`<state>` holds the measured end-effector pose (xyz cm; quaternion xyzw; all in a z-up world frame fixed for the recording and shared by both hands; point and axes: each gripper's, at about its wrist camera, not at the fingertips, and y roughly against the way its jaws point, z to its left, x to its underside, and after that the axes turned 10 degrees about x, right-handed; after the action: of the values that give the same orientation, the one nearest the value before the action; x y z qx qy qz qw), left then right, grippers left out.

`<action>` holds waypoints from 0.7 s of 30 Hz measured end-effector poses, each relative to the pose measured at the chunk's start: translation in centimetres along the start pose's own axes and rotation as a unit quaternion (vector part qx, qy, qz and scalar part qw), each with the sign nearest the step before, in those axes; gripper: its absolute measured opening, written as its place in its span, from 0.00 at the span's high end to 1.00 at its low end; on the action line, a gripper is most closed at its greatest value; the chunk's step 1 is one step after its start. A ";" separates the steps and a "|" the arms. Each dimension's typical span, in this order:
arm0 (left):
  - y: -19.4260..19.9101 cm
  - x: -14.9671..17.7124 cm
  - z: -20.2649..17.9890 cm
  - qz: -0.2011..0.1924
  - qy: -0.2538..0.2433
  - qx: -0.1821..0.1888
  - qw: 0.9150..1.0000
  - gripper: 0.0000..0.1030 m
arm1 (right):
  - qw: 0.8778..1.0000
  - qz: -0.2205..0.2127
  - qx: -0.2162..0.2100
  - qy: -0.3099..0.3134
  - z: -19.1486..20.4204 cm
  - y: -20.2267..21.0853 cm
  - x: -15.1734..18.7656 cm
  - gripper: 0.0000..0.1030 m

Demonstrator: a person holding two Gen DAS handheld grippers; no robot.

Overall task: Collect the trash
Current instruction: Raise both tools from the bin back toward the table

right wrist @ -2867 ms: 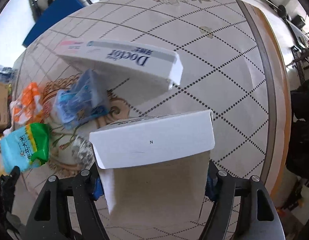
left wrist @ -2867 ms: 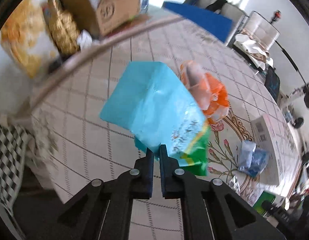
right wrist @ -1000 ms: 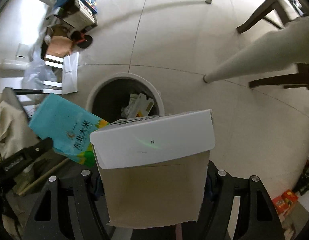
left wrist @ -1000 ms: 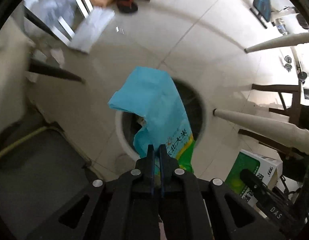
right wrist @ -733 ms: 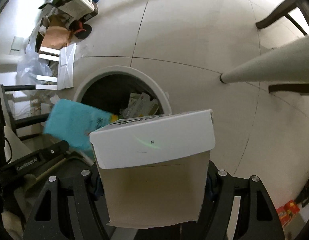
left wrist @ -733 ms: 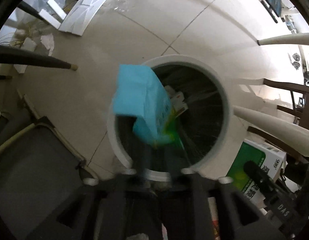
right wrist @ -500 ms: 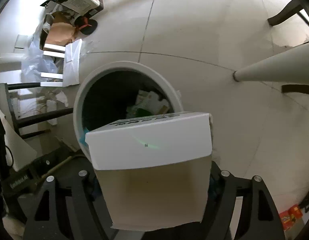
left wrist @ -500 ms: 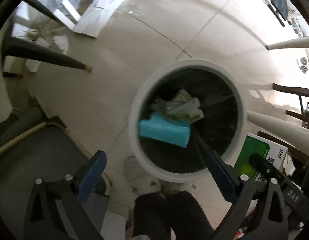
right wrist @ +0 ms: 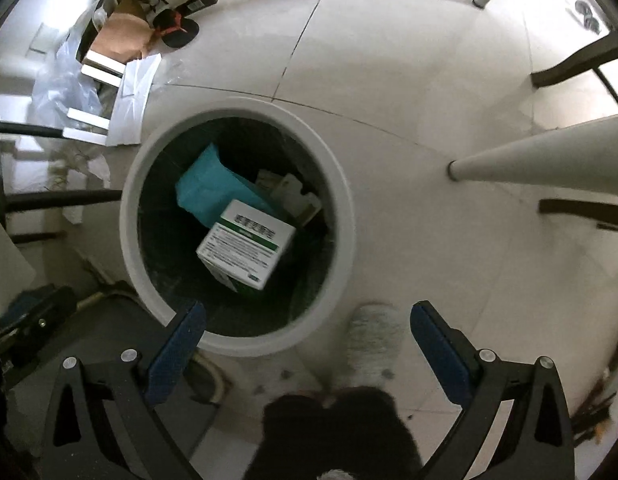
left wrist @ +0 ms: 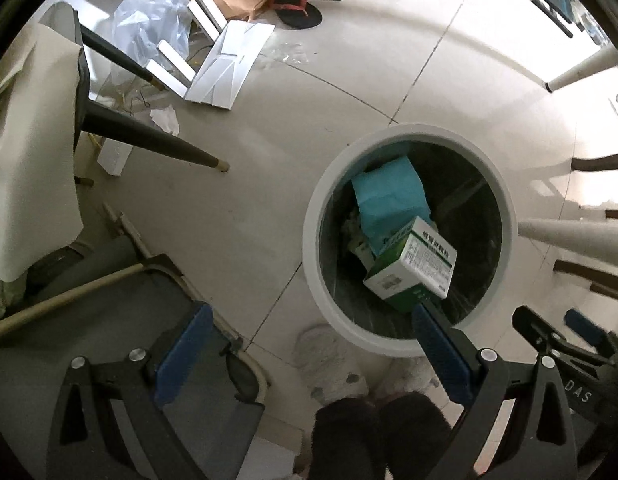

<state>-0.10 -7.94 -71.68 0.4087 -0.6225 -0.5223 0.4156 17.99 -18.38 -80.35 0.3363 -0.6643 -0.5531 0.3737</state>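
Observation:
A round white-rimmed trash bin (left wrist: 309, 240) (right wrist: 345, 200) stands on the tiled floor below both grippers. Inside it lie the turquoise rice bag (left wrist: 389, 196) (right wrist: 213, 188) and, on top of it, the white-and-green carton (left wrist: 413, 268) (right wrist: 245, 244), with other paper scraps beside them. My left gripper (left wrist: 309, 344) is open and empty, above the bin's near left rim. My right gripper (right wrist: 309, 336) is open and empty, above the bin's near rim. The right gripper's body also shows at the lower right of the left wrist view (left wrist: 565, 344).
White table legs (right wrist: 541, 160) (left wrist: 577, 236) and dark chair legs (left wrist: 149, 140) (right wrist: 61, 196) stand around the bin. Flattened cardboard, plastic wrap and a slipper (left wrist: 297, 12) lie on the floor at the far left. The person's slippered feet (right wrist: 373, 340) are at the bin's near side.
Both grippers have opened over the bin. The turquoise bag dropped from the left gripper first, then the carton dropped from the right gripper onto it.

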 end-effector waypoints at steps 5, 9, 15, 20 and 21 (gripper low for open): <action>1.3 1.4 -0.6 -0.001 -0.007 -0.016 1.000 0.01 | 0.999 -0.019 0.021 0.016 -0.2 1.9 0.7 0.00; 3.4 2.4 -0.9 -0.005 -0.007 -0.017 1.000 0.01 | 0.999 -0.035 0.031 0.025 -0.6 4.4 1.6 0.00; 8.6 3.6 -1.8 -0.017 -0.014 -0.006 1.000 0.01 | 0.998 -0.044 0.023 0.029 -1.6 9.6 2.8 0.00; 13.9 4.7 -2.7 -0.029 -0.018 0.000 0.999 0.01 | 0.998 -0.057 0.015 0.031 -2.3 15.7 4.6 0.00; 15.1 4.9 -2.8 -0.030 -0.020 0.002 0.999 0.01 | 0.998 -0.058 0.014 0.030 -2.5 16.9 5.0 0.00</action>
<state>-0.16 -11.65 -56.00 0.4179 -0.6192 -0.5411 0.3863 17.12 -21.09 -62.78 0.3965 -0.6397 -0.5540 0.3559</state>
